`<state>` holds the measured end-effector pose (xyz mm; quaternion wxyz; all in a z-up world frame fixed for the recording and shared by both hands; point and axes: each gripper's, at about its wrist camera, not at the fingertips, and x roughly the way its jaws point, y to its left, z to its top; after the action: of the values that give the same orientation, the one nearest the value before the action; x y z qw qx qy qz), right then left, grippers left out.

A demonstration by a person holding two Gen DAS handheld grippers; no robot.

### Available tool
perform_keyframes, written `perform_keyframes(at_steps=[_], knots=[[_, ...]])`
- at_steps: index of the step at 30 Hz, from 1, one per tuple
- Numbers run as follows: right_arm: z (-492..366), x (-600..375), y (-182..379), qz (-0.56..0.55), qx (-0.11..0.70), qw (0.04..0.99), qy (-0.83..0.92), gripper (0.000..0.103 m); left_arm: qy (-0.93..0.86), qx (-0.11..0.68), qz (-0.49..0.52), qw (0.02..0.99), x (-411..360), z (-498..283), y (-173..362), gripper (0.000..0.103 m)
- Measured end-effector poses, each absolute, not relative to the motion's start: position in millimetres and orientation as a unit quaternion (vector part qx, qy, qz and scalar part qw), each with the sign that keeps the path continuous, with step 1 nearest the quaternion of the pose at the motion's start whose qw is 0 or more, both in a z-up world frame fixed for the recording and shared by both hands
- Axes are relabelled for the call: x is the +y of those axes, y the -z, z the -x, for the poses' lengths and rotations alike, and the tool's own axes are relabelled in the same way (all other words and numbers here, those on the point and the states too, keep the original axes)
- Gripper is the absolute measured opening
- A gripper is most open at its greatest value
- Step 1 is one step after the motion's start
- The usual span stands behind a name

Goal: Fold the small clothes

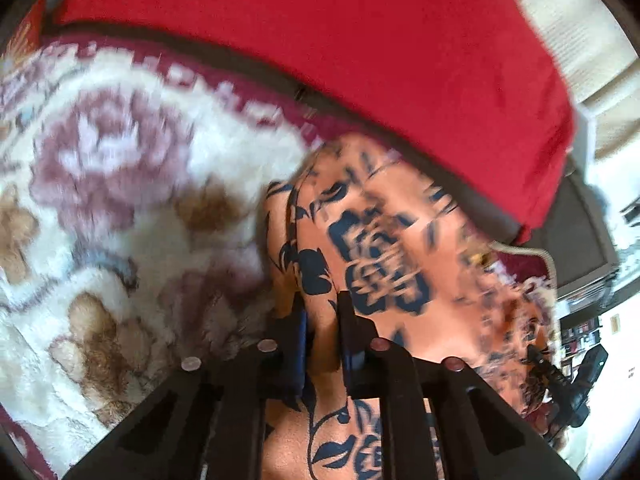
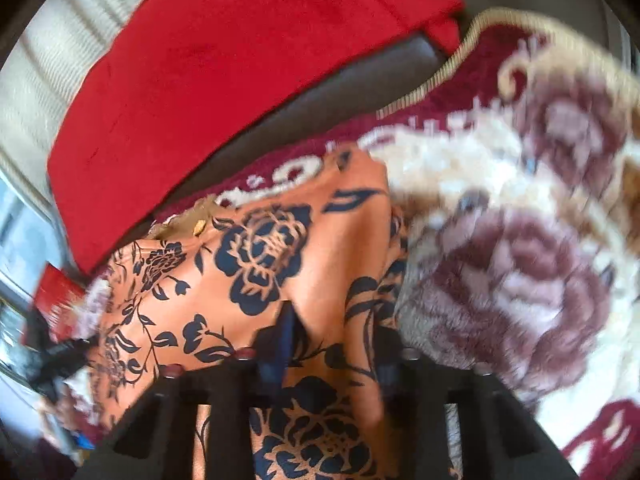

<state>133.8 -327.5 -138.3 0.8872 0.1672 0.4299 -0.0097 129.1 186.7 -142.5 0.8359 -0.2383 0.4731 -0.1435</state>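
An orange garment with a dark blue flower print [image 1: 384, 240] lies on a fluffy cream and maroon floral blanket [image 1: 120, 160]. My left gripper [image 1: 324, 308] is shut on a fold of its left edge, and the cloth runs up between the two dark fingers. In the right wrist view the same garment [image 2: 280, 248] is bunched and partly lifted off the blanket [image 2: 520, 260]. My right gripper [image 2: 334, 340] is shut on its right side; cloth drapes over and partly hides the right finger. Both views are blurred.
A red cushion [image 1: 360, 40] [image 2: 200, 60] lies just behind the garment on a dark seat. The blanket's corded edge [image 2: 432, 80] runs past it. A pale wall or blind [image 2: 48, 60] and blurred room clutter [image 1: 588, 332] fill the edges.
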Motion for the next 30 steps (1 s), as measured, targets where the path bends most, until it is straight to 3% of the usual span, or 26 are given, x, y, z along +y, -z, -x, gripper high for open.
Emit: perform_keyframes(at_steps=[5, 10, 17, 20, 22, 23, 24, 25, 30], knots=[[-118, -335, 112, -0.156, 0.375, 0.912, 0.048, 0.006, 0.139, 0.438, 0.21, 0.863, 187, -113, 119, 0.011], [-134, -352, 158, -0.19, 0.466, 0.862, 0.056, 0.006, 0.079, 0.517, 0.188, 0.831, 186, -124, 163, 0.009], [-117, -358, 108, -0.21, 0.378, 0.897, 0.091, 0.011, 0.089, 0.439, 0.191, 0.874, 186, -106, 113, 0.009], [-116, -345, 90, -0.189, 0.348, 0.916, 0.071, 0.014, 0.083, 0.391, 0.161, 0.903, 174, -103, 96, 0.022], [-118, -329, 86, -0.187, 0.341, 0.921, 0.024, 0.031, 0.1, 0.369, 0.148, 0.912, 161, -102, 90, 0.053], [-119, -320, 86, -0.187, 0.338, 0.922, -0.008, 0.035, 0.11, 0.366, 0.145, 0.913, 157, -106, 91, 0.059], [-123, -311, 87, -0.189, 0.338, 0.921, -0.036, 0.048, 0.128, 0.363, 0.137, 0.913, 147, -103, 91, 0.062], [-127, -301, 89, -0.198, 0.342, 0.917, -0.062, 0.053, 0.141, 0.362, 0.123, 0.913, 133, -102, 90, 0.062], [-156, -255, 100, -0.208, 0.372, 0.893, -0.146, 0.051, 0.183, 0.394, 0.068, 0.898, 71, -111, 107, 0.062]])
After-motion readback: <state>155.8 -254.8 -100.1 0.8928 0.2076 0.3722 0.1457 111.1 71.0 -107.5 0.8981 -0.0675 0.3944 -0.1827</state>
